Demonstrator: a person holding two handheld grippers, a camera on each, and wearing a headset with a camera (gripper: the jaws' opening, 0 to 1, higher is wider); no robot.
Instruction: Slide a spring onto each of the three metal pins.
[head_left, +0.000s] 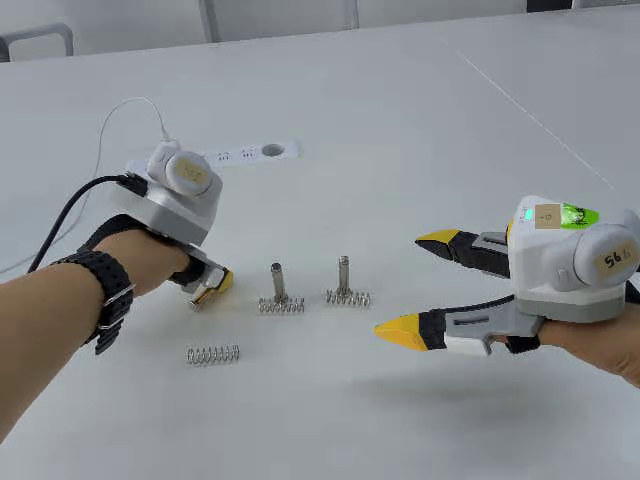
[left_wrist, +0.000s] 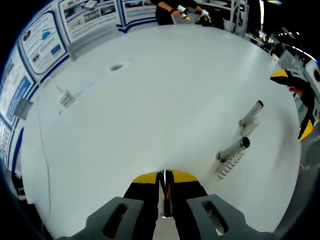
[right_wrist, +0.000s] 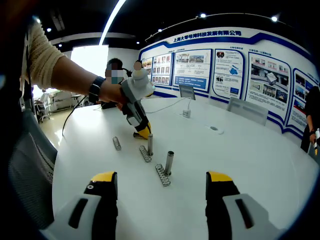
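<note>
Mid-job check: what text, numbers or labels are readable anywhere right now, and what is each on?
"56": sticker on the right gripper.
Round sticker on the left gripper: blurred, unreadable.
Blue Chinese heading on the wall: too small to read surely.
Wall posters: too small.

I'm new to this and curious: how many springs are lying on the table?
3 springs. One lies at the foot of one upright pin, one at the foot of the other pin, and one alone, apart from the pins. Others may be hidden from view.
</note>
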